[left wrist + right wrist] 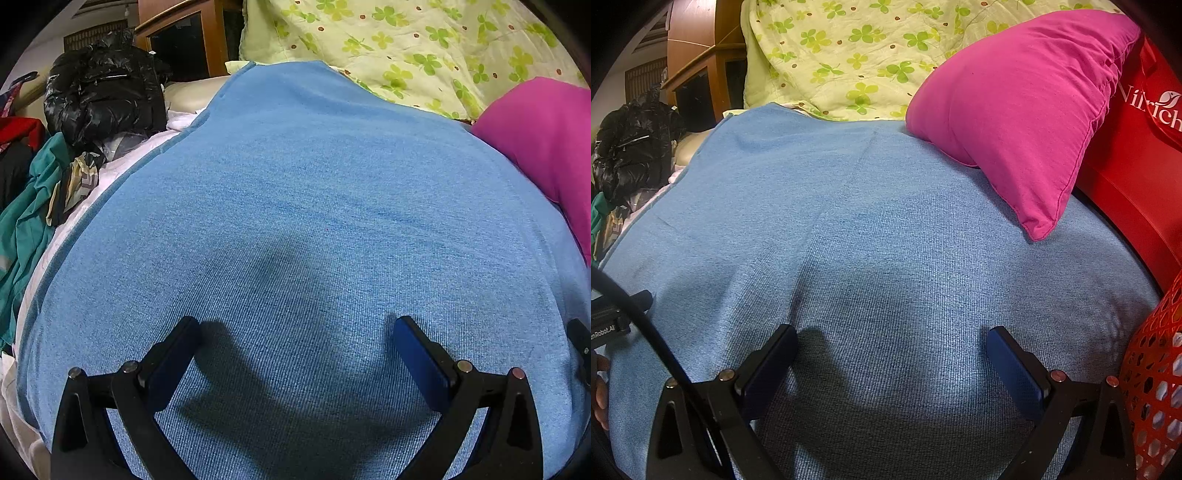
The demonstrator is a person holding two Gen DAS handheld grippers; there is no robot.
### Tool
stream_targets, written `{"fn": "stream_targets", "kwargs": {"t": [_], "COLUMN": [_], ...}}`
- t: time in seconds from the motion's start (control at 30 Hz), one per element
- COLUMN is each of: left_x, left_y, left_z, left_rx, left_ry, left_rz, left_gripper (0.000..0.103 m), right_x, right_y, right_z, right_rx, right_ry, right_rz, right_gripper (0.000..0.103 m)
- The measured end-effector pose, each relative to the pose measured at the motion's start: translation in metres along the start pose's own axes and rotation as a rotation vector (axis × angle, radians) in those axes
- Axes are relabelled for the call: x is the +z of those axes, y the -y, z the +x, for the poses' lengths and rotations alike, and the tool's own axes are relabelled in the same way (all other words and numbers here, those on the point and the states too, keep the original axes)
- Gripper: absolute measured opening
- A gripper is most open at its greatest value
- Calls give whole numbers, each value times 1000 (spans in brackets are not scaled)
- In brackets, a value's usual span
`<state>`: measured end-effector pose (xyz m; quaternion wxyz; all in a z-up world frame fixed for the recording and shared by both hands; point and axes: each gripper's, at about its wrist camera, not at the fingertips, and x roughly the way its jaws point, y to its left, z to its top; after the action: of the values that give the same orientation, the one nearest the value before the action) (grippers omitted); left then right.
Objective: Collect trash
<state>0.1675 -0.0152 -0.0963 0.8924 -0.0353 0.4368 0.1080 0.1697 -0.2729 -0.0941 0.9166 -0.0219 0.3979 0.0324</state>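
at the far left of the left wrist view, a teal garment (22,221) lies crumpled beside a shiny black puffy jacket (103,92), with a patterned scrap of cloth (79,181) between them at the bed's edge. behind the jacket stands a wooden cabinet (184,33). the blue blanket (295,221) fills the middle, spread flat over the bed. the left tool (297,328) hangs low above it, its two fingers spread wide and pinching nothing; its shadow falls on the fabric just below. behind the blanket a pale green quilt with clover print (424,51) is bunched up. to the right rests a pink pillow (1019,110), one corner lying on the blanket. the right tool (892,339) also hovers over the blanket with fingers spread wide, empty. a black cable (639,317) crosses its left side. at the far right stand a red bag with white lettering (1137,155) and a red mesh basket (1156,376). no trash shows on the blanket in either view.
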Motion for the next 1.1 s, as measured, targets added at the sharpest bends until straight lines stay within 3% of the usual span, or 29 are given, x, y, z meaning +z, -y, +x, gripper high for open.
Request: {"fn": "stream_targets", "kwargs": {"t": [0.7, 0.8, 0.9, 1.03, 1.1], "left_x": [7, 7, 9, 5, 2], "left_y": [-2, -5, -8, -11, -14], "left_z": [1, 2, 2, -19, -45], "left_rx": [-10, -24, -47, -99, -90], "left_ry": [-21, -18, -27, -7, 50], "left_rz": [-1, 2, 12, 57, 84], "left_gripper": [103, 103, 103, 103, 103], "right_x": [0, -2, -7, -2, -3], "right_y": [0, -2, -8, -22, -25], "right_z": [0, -3, -11, -33, -64], "right_rx": [-1, -34, -67, -57, -103], "right_ry": [0, -15, -34, -128, -60], "right_rz": [5, 50, 51, -22, -51], "right_gripper": [103, 103, 103, 103, 103]}}
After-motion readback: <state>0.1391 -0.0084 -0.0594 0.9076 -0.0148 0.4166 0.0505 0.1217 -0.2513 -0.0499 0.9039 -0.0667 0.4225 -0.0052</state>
